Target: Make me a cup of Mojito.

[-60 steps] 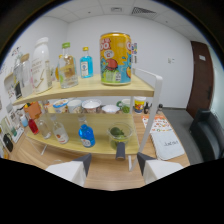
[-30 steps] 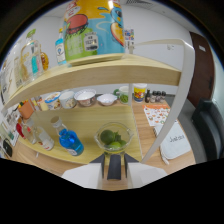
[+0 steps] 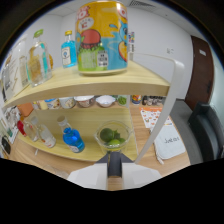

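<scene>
While the gripper [image 3: 114,172] shows only pale finger bases and a dark center piece at the bottom of the view, I cannot tell how far its fingers stand apart, and nothing is visibly held. Just ahead of them, at the front edge of the lower shelf [image 3: 90,150], sits a clear bowl [image 3: 113,137] holding green limes [image 3: 106,134], likely the piece of the Mojito now being gone after. A blue bottle [image 3: 74,140] stands just beside the bowl, with clear bottles [image 3: 42,134] further along toward the shelf's left end. The risk, as I judge it, is a finger catching the bowl's rim and tipping it off the front edge, or nudging the blue bottle over. Small bowls [image 3: 95,101] line the back of this shelf. Above, the top shelf [image 3: 90,85] carries a large colorful can [image 3: 101,37] near its front edge and more bottles [image 3: 35,62]. Beyond lie a white wall [image 3: 165,35] and a dark door [image 3: 202,65].
</scene>
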